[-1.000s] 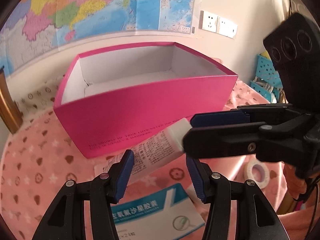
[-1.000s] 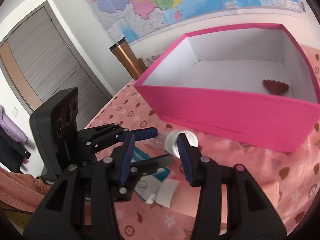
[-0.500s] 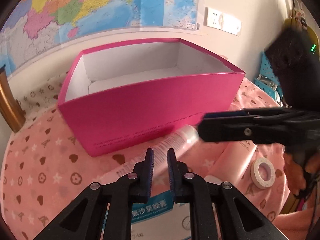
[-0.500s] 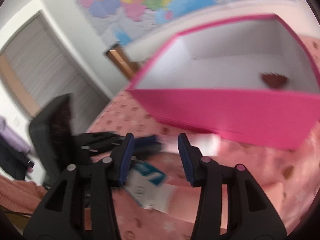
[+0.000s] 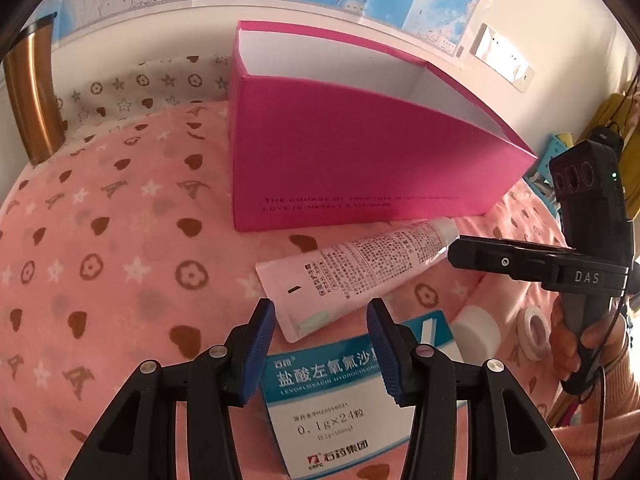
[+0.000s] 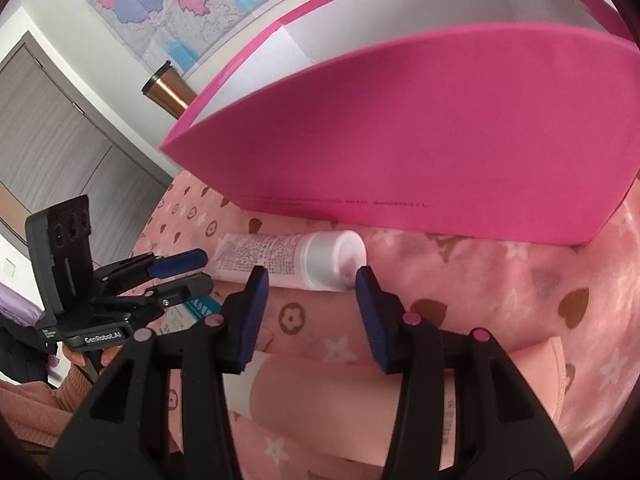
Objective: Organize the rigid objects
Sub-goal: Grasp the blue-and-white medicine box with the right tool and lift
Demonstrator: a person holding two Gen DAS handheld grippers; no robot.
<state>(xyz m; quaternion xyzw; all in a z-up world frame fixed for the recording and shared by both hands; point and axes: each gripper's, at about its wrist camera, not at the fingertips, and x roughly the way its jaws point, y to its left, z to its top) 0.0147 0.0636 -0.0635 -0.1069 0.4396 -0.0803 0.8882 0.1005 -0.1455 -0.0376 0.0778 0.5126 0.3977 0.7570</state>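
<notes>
Both wrist cams look forward along the fingers, low and close. Shared: open magenta cardboard box (image 5: 360, 160) (image 6: 460, 140) ahead, pale pink printed tube (image 5: 360, 264) (image 6: 280, 260) just past fingertips, seen from opposite ends.

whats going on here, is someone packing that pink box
A person holds a gripper in each hand over a pink patterned cloth, tidying items toward the open pink box. Nothing is gripped now: the left gripper and right gripper are both open. A pink tube lies on the cloth in front of the box, its cap end between the right gripper's fingers. A blue-and-white medicine box, a tape roll and a white cap lie nearby.
</notes>
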